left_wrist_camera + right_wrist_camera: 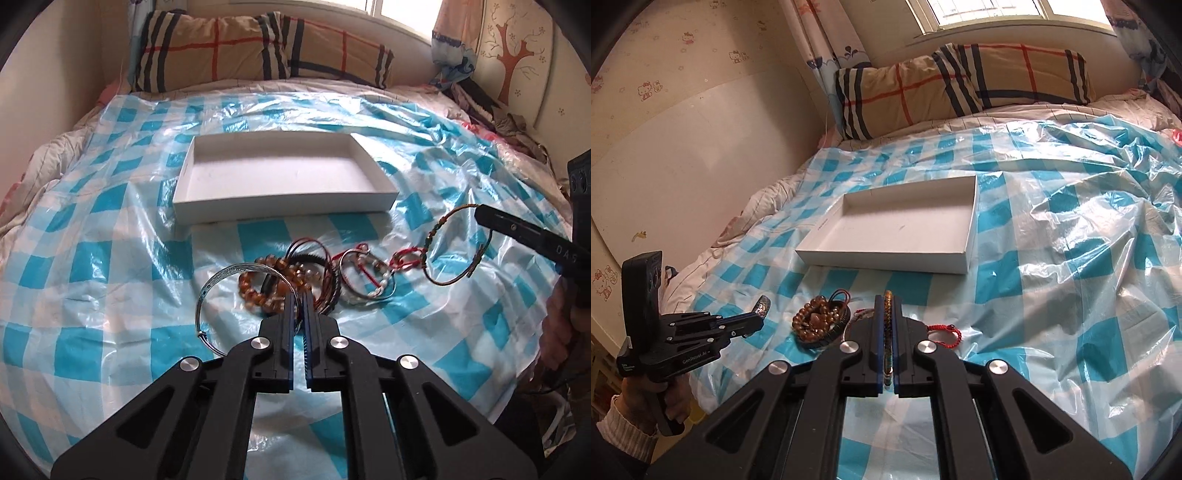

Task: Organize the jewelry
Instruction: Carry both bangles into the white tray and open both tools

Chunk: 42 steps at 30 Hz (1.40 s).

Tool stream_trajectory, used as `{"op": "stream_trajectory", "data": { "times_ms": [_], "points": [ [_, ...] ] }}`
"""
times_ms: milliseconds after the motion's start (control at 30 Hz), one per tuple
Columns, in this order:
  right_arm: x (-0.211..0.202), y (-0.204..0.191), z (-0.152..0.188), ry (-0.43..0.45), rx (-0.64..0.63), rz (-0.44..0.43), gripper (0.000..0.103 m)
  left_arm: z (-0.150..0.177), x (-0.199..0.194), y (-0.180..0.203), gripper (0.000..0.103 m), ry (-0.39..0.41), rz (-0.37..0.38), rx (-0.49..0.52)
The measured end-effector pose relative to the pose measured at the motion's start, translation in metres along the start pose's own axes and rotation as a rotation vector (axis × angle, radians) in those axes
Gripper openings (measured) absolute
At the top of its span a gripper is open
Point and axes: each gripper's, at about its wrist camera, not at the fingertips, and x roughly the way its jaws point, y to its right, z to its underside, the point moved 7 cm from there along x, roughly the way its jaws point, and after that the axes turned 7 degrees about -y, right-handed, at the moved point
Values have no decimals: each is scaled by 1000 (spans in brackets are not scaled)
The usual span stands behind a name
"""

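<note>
Gripping on both sides now: the left gripper (298,306) has its fingers pressed nearly together on the rim of a thin silver metal bangle (221,291), whose ring stands out to the left of the fingertips, tilted up off the sheet. Over on the other side, the right gripper (885,314) is clamped tight on a multicoloured woven cord bracelet (887,325), the braid running straight down the slot between the fingers, long axis in line with them. From the left camera that same cord loop hangs below and to the left of the right-hand fingertips, dragging a red knotted cord (406,258) off the heap.

The heap itself, amber bead bracelets (266,284) tangled with dark hoops and a pearl-strung ring, sits on the blue-and-white checked plastic sheet (110,229) spread over the bed, just ahead of both grippers.

And the target: a shallow white rectangular cardboard box (280,212), open and bare inside, lying straight beyond the pile with its long side across the view. Both grippers need only carry forward over the heap. The left looks the nearer of the two, I'd say. The red cord could well snag the pile on the lift.
</note>
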Motion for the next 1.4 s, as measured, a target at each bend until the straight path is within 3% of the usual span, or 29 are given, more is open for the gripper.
{"op": "stream_trajectory", "data": {
  "times_ms": [200, 433, 1400],
  "points": [
    [-6, 0, -14, 52, -24, 39, 4, -24, -13, 17, 4, 98, 45, -10],
    [4, 4, -33, 90, -34, 53, 4, -48, -6, 25, 4, 141, 55, -17],
    [105, 4, -105, 122, -68, -15, 4, -126, 60, 7, 4, 190, -8, -35]
  ]
}}
